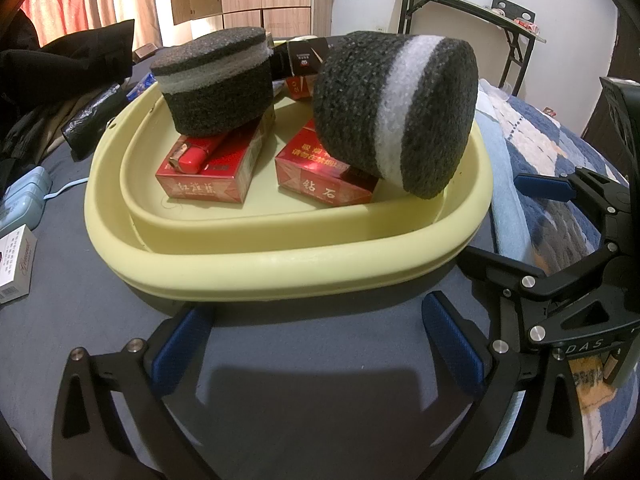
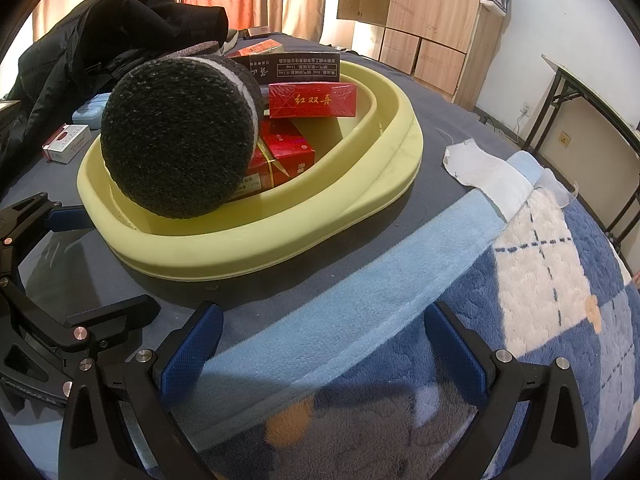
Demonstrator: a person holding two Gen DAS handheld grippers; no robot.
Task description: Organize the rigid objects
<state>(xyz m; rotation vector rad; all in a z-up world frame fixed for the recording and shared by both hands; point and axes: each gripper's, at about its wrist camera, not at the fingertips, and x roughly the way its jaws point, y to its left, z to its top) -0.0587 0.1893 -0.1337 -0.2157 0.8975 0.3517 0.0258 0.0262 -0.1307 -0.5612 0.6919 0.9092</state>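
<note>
A pale yellow basin [image 1: 280,264] sits on the bed and holds several red cigarette boxes [image 1: 208,176], a red lighter [image 1: 196,156] and two dark foam cylinders with white bands. One cylinder [image 1: 216,84] stands on the left box. The other [image 1: 400,112] lies tilted on the right box [image 1: 324,176]. My left gripper [image 1: 316,344] is open and empty, just before the basin's near rim. My right gripper [image 2: 320,352] is open and empty over the blue blanket, right of the basin [image 2: 280,248]. The tilted cylinder [image 2: 176,136] fills the basin's near side there.
A white cigarette box [image 1: 16,268] and a light blue case [image 1: 24,200] lie left of the basin. Black clothing [image 1: 60,76] is piled at the back left. A blue and white blanket [image 2: 520,280] covers the right side. A folding table [image 1: 472,12] stands behind.
</note>
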